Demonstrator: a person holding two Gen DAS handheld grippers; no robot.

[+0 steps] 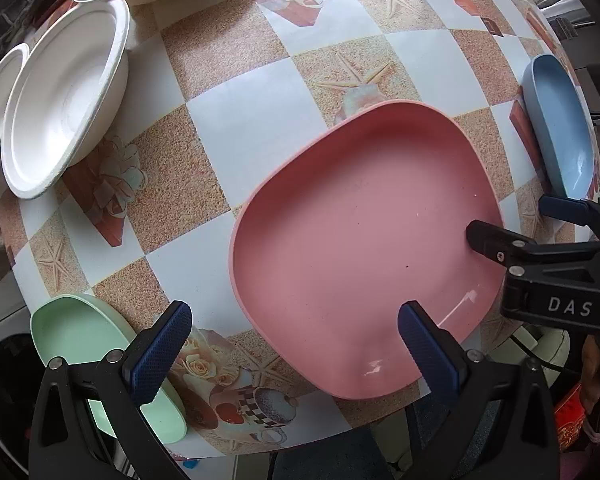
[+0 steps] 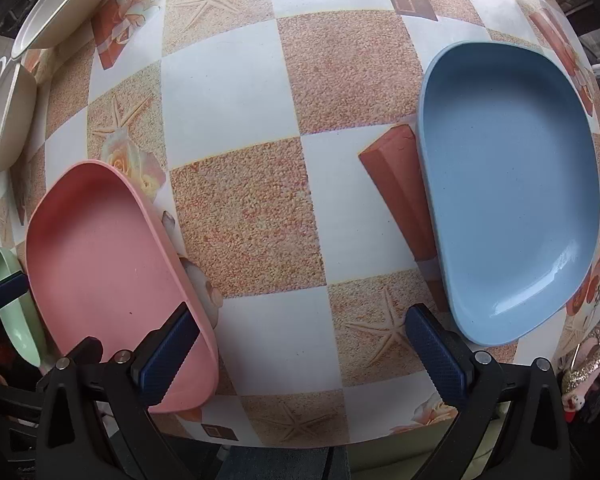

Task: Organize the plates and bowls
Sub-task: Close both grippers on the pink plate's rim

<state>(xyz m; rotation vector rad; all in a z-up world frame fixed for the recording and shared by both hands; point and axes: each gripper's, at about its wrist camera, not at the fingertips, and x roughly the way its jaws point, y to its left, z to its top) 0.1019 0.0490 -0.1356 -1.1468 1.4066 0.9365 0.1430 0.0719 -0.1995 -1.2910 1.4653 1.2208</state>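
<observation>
Between the left gripper (image 1: pixel 296 336) jaws: bare checkered tablecloth (image 1: pixel 236 120). Jaws spread wide, holding nothing. Pink plate (image 1: pixel 360 240) sits under its right finger and ahead-right of it; green plate (image 1: pixel 80 332) just outside its left finger, at the table edge. White bowls (image 1: pixel 60 96) far ahead-left, clustered close together. Right gripper (image 2: pixel 296 344) also wide open, empty, tablecloth between the jaws. Its left finger overlaps the pink plate's near rim; cannot tell if touching. Blue plate (image 2: pixel 508 184) just ahead-right of its right finger, flat on the table.
</observation>
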